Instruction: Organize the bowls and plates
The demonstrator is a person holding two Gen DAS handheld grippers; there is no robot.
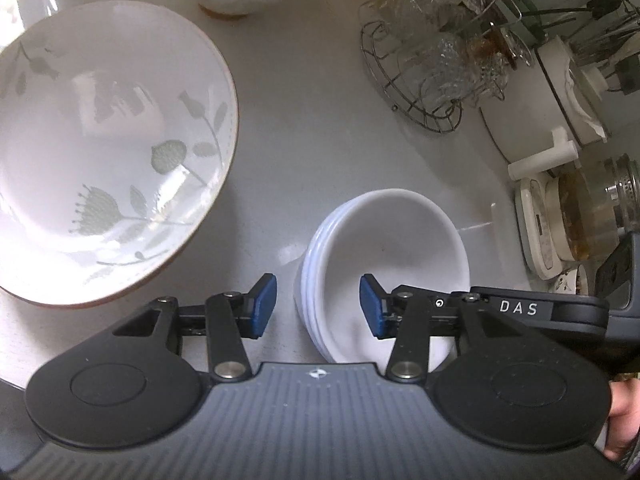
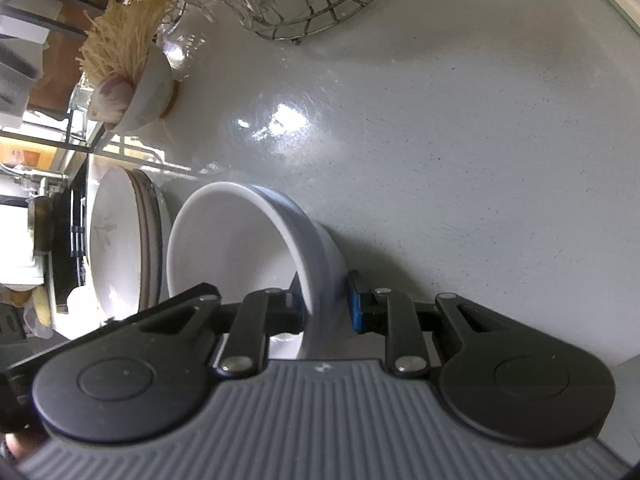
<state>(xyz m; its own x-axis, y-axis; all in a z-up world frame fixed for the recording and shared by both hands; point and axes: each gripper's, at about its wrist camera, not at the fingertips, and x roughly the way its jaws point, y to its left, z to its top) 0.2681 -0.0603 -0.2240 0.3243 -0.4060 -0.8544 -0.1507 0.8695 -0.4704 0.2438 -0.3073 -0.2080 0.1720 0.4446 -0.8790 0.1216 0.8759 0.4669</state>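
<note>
Care matters most: right gripper point(image 2: 326, 304) jaws pinch the white bowl stack point(image 2: 256, 248) rim, left gripper point(image 1: 318, 304) jaws straddle it half-wide, so steady both before lifting off the tabletop point(image 2: 460, 140).

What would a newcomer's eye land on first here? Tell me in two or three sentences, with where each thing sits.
First, the stack of white bowls at centre: the right gripper is clamped on its rim, while the left gripper stands open astride the opposite rim. Next, the big floral plate fills the left of the left wrist view. At the counter's far edge sit a wire basket of glassware and a bowl heaped with noodles.
</note>
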